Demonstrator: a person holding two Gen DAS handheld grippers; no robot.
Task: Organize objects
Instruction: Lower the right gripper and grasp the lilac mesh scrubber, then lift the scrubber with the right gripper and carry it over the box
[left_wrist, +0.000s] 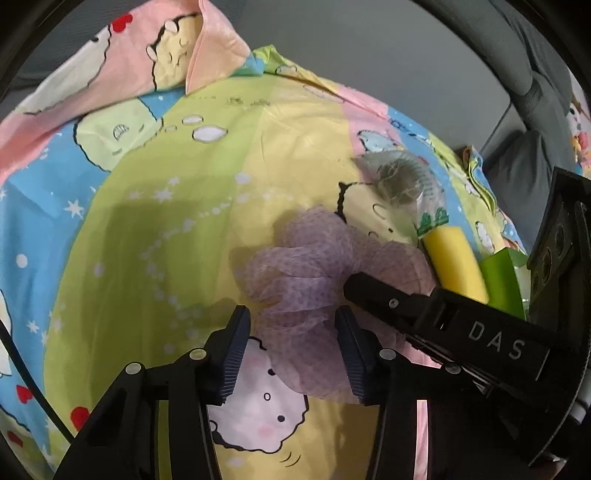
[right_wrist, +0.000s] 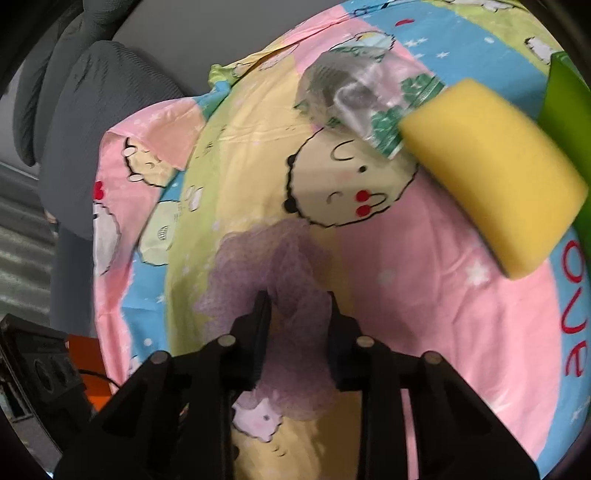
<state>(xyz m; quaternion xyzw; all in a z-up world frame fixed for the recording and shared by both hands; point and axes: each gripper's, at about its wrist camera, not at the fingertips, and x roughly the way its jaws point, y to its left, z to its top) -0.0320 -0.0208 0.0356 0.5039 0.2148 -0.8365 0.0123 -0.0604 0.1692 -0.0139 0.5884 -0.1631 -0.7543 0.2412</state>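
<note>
Both jaws parted around crumpled, sheer, dotted lilac cloth (left_wrist: 303, 273); neither grips.

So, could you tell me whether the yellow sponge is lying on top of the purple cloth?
No, the yellow sponge lies apart from the purple cloth.

Left gripper (left_wrist: 291, 354): jaws apart, flanking a crumpled lilac dotted non-woven cloth (left_wrist: 306, 273) on cartoon-print bedsheet (left_wrist: 147, 221). Right gripper (left_wrist: 351, 286) touches the cloth, apparently gripping it. Yellow sponge block (left_wrist: 456, 264) beside.
</note>
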